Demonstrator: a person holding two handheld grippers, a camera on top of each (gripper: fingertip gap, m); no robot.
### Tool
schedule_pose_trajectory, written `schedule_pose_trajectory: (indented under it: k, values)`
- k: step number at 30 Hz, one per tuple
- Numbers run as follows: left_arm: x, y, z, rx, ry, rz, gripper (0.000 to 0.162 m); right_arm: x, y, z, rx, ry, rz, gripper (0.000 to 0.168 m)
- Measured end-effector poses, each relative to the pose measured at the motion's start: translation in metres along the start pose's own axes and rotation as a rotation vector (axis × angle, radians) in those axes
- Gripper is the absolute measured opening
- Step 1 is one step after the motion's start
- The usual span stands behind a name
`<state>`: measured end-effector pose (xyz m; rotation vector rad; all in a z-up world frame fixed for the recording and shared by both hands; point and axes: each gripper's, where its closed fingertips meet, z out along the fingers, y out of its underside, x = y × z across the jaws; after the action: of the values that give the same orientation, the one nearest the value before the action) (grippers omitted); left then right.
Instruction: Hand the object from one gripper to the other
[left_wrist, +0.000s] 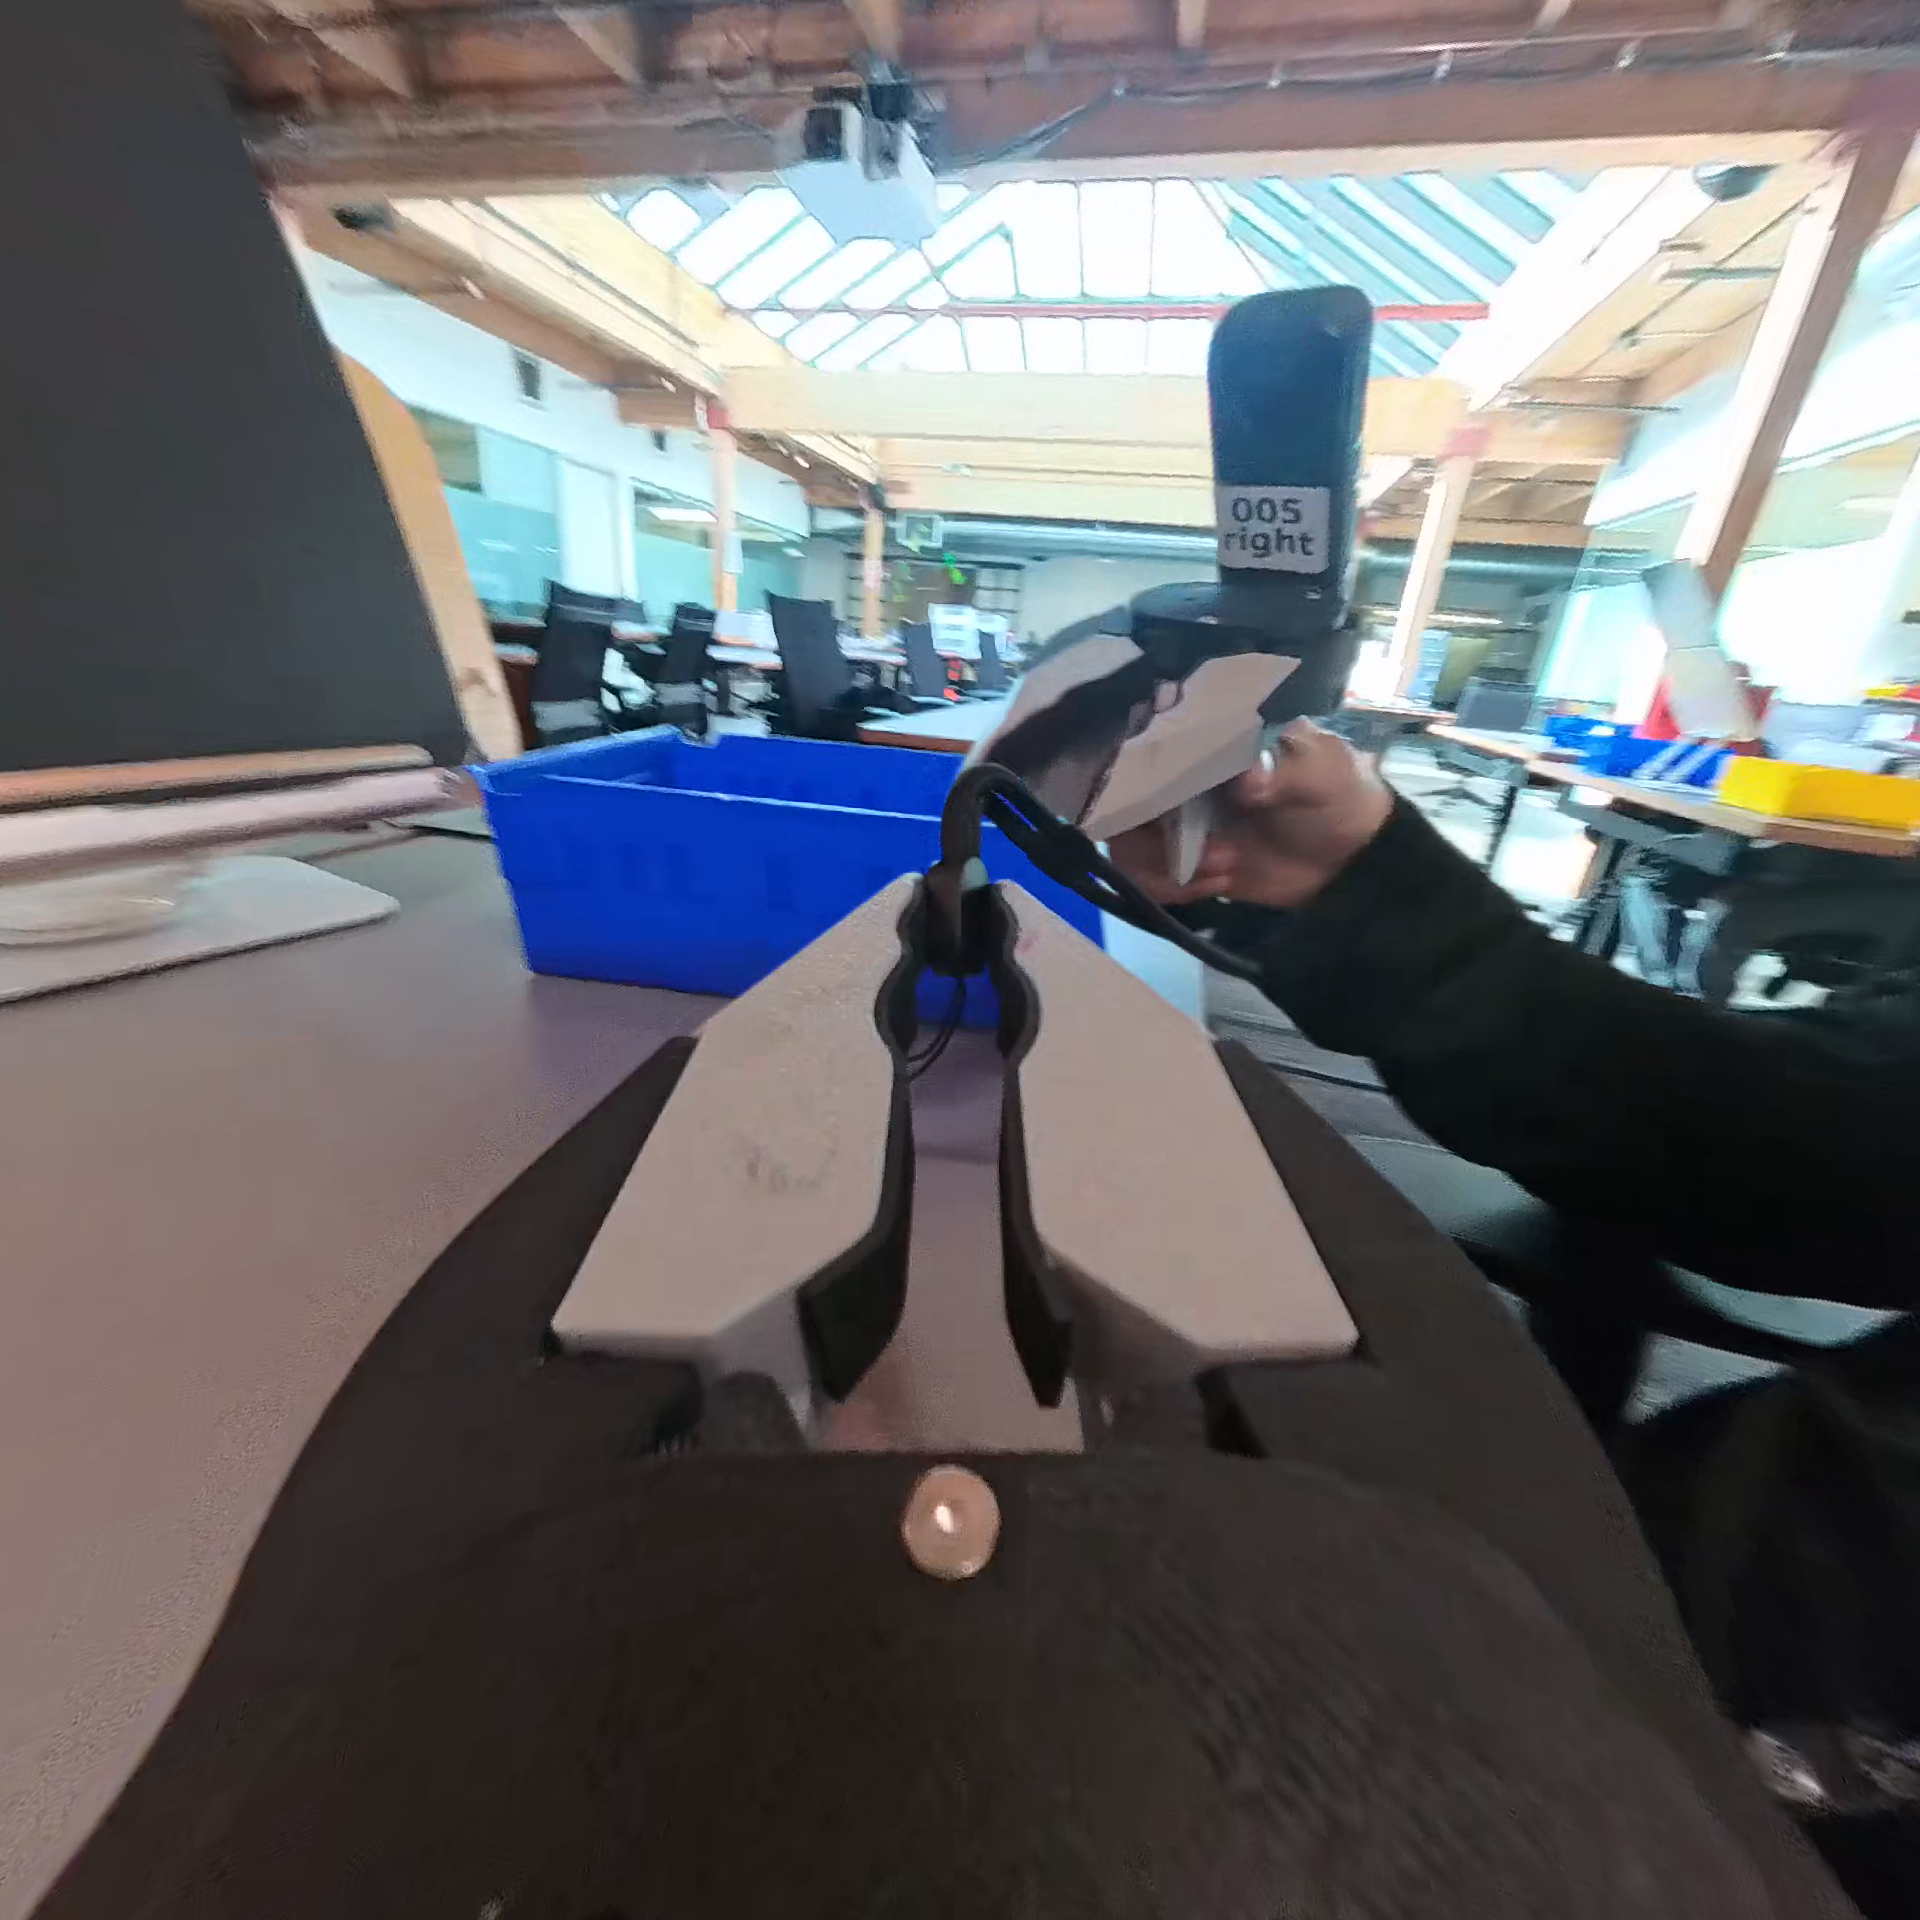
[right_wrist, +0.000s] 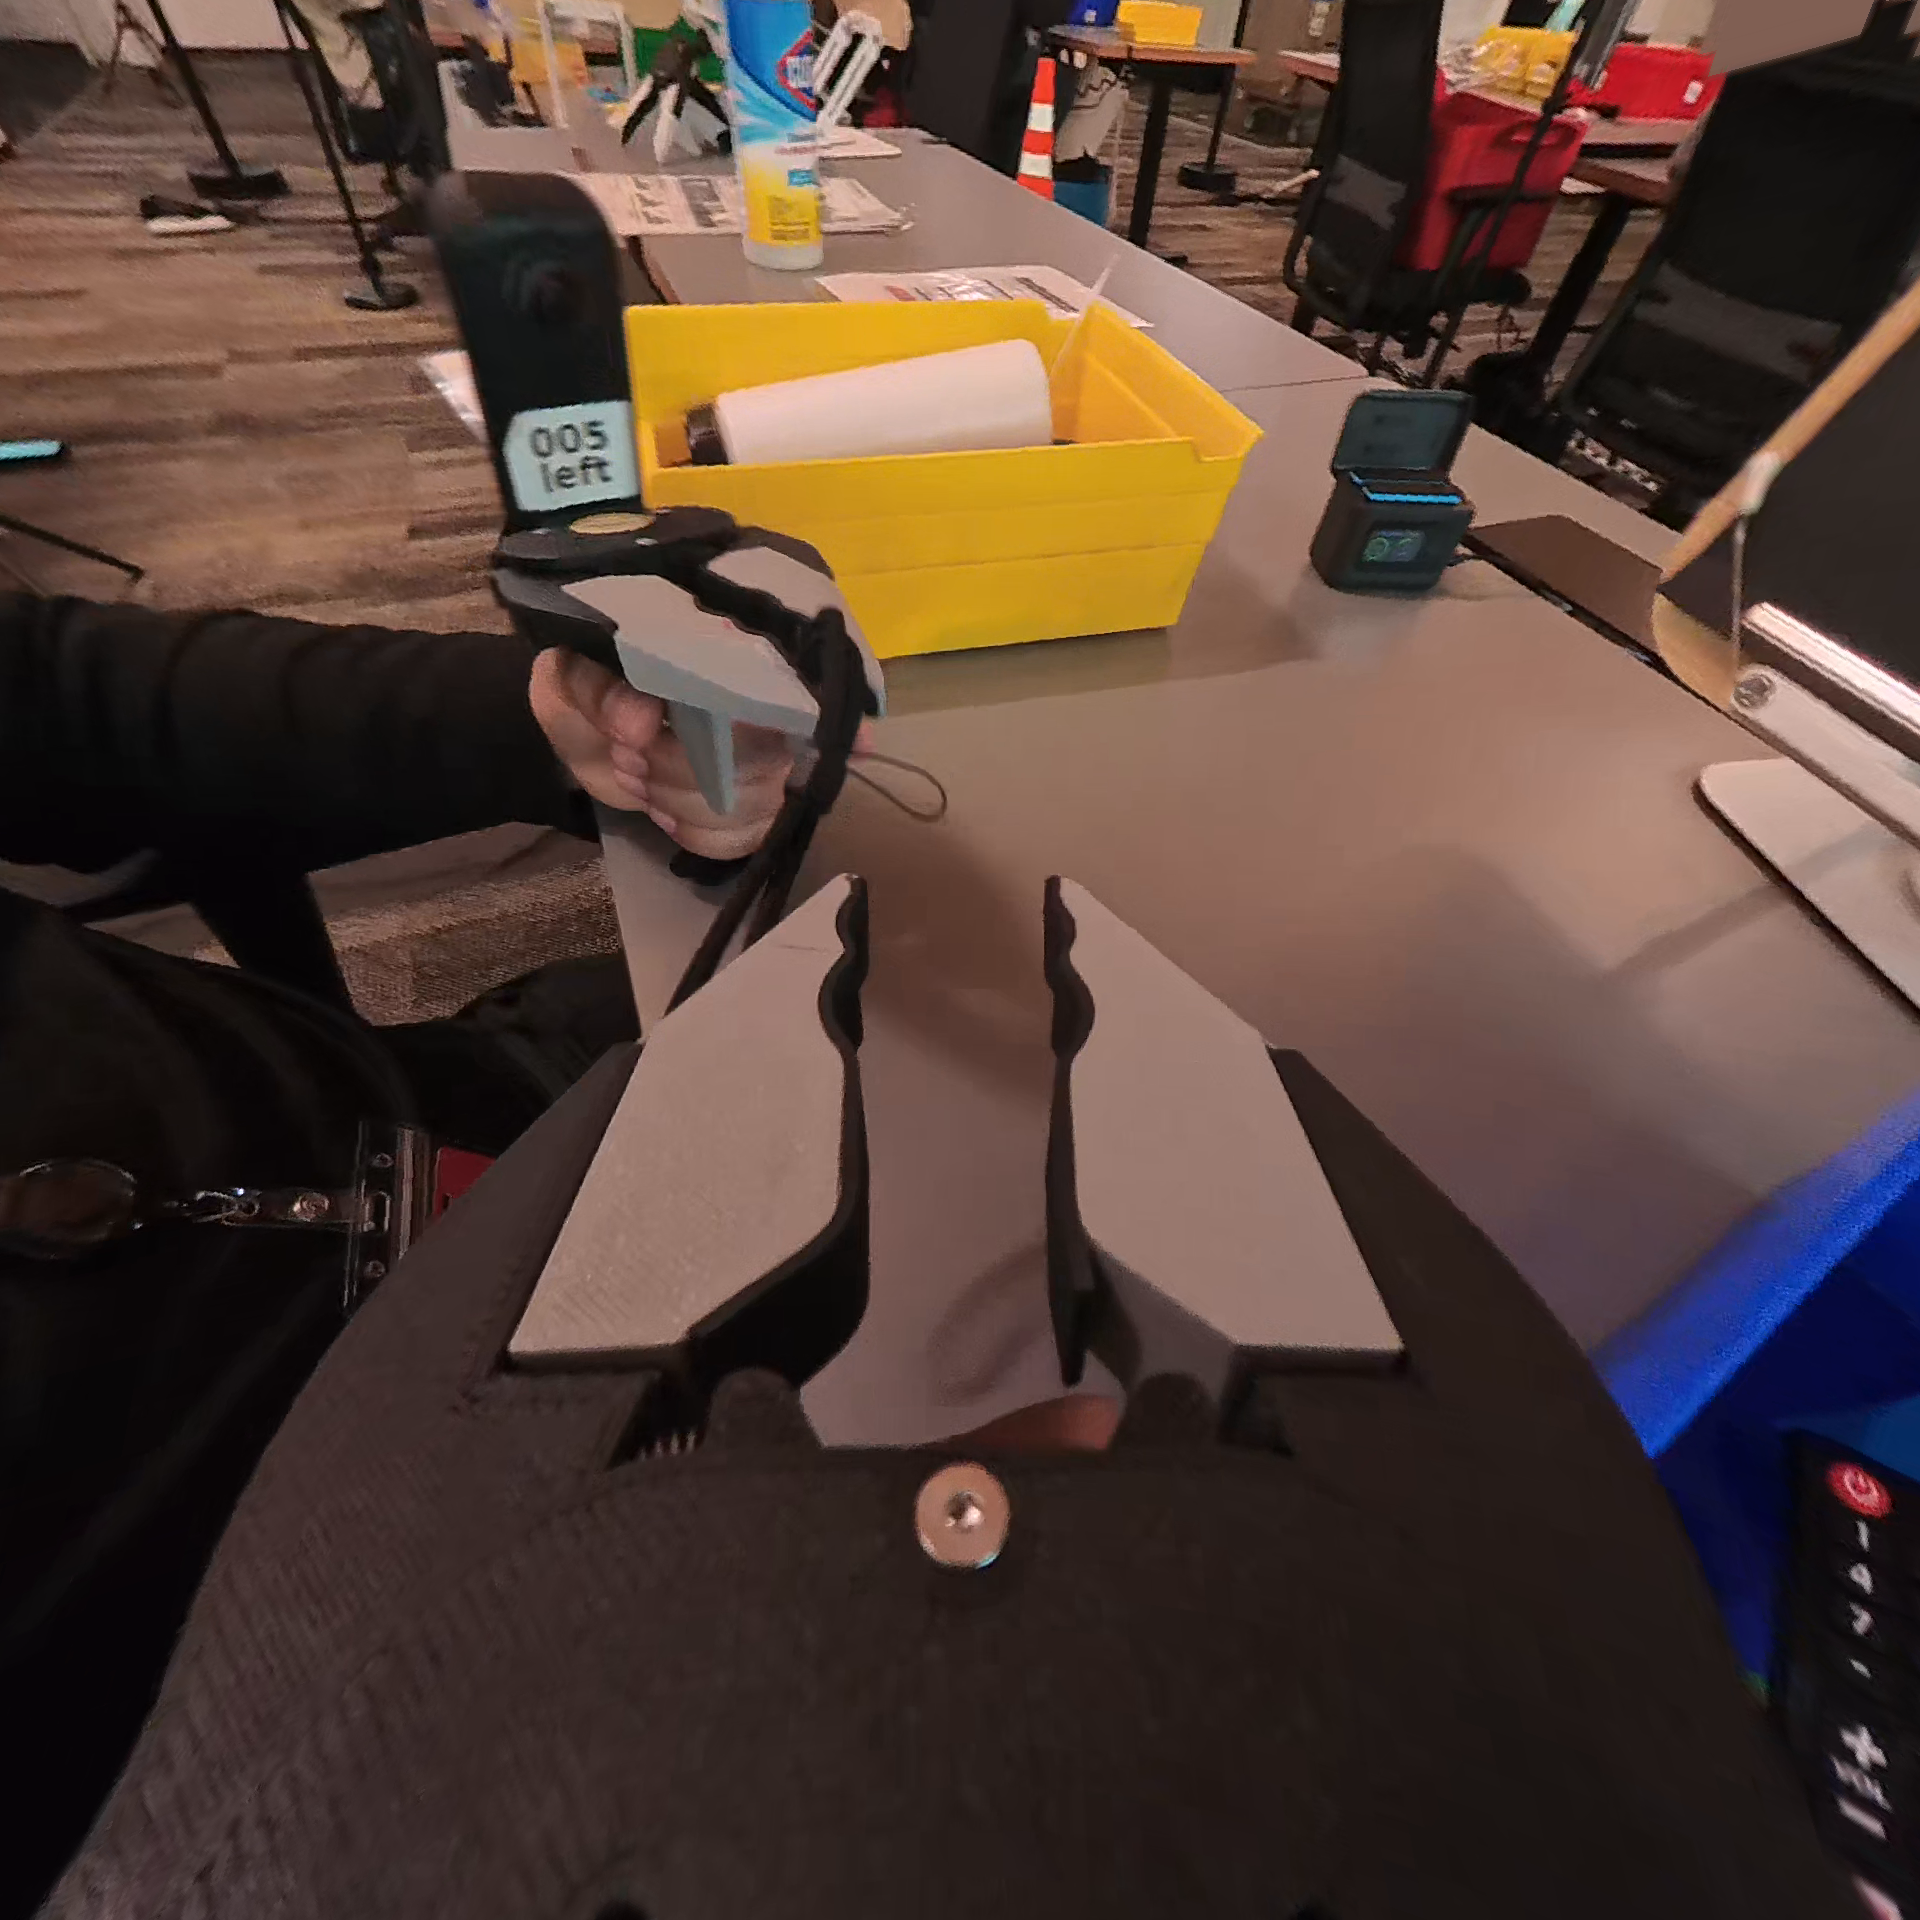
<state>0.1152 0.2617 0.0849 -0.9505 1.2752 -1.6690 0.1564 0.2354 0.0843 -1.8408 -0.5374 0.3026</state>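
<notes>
The left gripper pinches a black cord strap at its fingertips, holding it up above the desk so its loops trail toward the right gripper, whose jaws stand wide and empty, likely ready to take it, beside the blue bin.

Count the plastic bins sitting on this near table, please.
2. A yellow bin holding a white roll sits at the far side; a blue bin stands nearer, beside the right gripper. Others may be hidden.
</notes>
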Motion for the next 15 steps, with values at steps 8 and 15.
schedule_pose_trajectory:
  k: [8,15]
  values:
    - [0.022,0.002,0.007,-0.010,0.141,-0.233,0.008,-0.031,-0.004,0.018,0.036,-0.066,-0.181,0.041]
    - [0.039,0.015,0.011,-0.111,0.272,-0.469,0.008,-0.032,-0.008,0.020,0.065,0.054,-0.406,0.050]
